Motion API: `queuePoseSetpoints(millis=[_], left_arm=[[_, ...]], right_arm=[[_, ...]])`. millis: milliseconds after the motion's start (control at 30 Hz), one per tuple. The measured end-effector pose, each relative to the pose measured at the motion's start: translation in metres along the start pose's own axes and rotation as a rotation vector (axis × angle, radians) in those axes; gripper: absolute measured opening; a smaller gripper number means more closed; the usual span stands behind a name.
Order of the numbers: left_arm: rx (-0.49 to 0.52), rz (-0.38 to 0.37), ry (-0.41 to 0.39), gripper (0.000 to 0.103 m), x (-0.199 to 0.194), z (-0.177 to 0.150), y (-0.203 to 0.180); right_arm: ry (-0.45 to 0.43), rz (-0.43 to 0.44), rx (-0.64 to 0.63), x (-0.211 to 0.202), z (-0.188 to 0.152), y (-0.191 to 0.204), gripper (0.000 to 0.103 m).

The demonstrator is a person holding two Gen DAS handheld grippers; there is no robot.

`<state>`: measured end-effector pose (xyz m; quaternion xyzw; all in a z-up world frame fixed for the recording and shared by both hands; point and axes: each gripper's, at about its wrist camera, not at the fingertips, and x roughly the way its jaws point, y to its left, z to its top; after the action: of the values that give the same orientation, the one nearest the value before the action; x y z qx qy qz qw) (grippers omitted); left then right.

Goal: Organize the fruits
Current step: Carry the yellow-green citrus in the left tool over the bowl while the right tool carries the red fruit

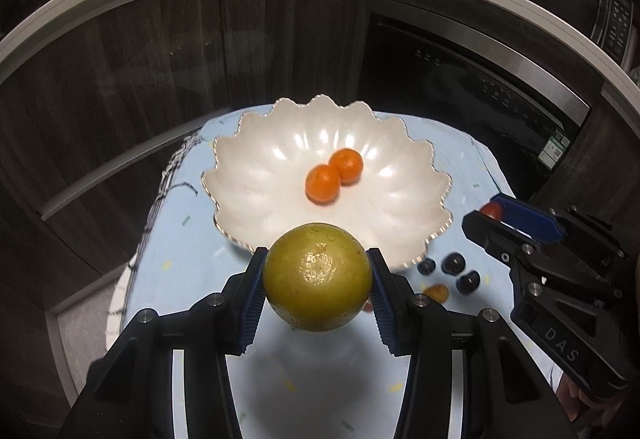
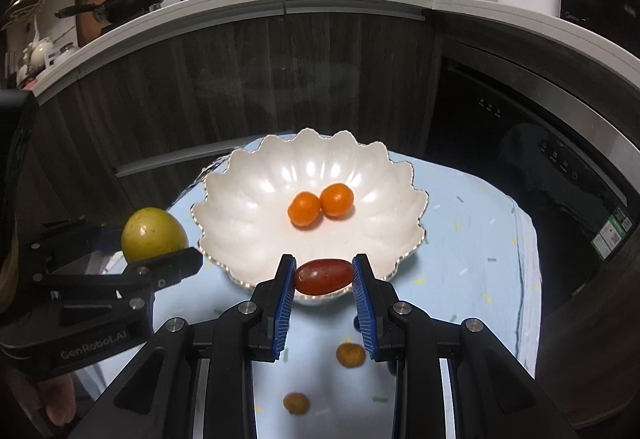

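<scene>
Left gripper (image 1: 317, 289), from its own wrist camera, is clamped on a round yellow-green citrus fruit (image 1: 317, 276), held above the light blue tablecloth (image 1: 176, 271) just short of the white scalloped petal-shaped bowl (image 1: 404, 199). Two small orange mandarins (image 1: 334, 173) sit touching in the bowl's middle. Risk: smooth round skin, narrow pad contact; the fruit could roll out. Dropped from height, it may knock the mandarins or bounce off the rim. Three dark blue round berries (image 1: 454, 271) lie loose by the rim.

Right gripper (image 2: 324, 275), right wrist view: pinched end-to-end on a small red oval tomato-like fruit (image 2: 323, 276) at the bowl's near rim. Risk: soft skin squashing or squirting free. Both grippers head bowlward; they could collide. Two brownish-yellow small round fruits (image 2: 350, 355) wait below on the cloth.
</scene>
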<state>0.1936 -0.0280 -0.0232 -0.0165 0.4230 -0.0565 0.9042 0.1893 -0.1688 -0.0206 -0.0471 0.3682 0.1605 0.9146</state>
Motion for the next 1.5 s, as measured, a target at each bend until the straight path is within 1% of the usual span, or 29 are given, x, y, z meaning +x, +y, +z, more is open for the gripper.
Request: queuePoseSetpoints(millis=[233,500,700,900,1033,1233,1500], left_arm=[[-0.017,0.021,-0.003,0.047,0.017,0.022,0.022],[0.025,0.008,0.030,0.047,0.039,0.034,0.035],[0.069,-0.017,0.046,0.047,0.054,0.043,0.040],[0.081,-0.048,0.089,0.047,0.071,0.049,0.044],[0.081,-0.055,0.122,0.047,0.083,0.049,0.046],[0.072,-0.039,0.165,0.047,0.098,0.045,0.050],[0.074,-0.021,0.189,0.047,0.105,0.041,0.053]], right_arm=[[0.013,-0.042,0.030,0.017,0.013,-0.001,0.030],[0.029,-0.107,0.062,0.034,0.025,-0.001,0.030],[0.071,-0.146,0.087,0.052,0.026,-0.001,0.030],[0.126,-0.150,0.146,0.072,0.027,-0.008,0.030],[0.156,-0.150,0.156,0.080,0.025,-0.006,0.030],[0.203,-0.150,0.154,0.092,0.022,-0.004,0.030],[0.242,-0.129,0.139,0.103,0.017,0.002,0.030]])
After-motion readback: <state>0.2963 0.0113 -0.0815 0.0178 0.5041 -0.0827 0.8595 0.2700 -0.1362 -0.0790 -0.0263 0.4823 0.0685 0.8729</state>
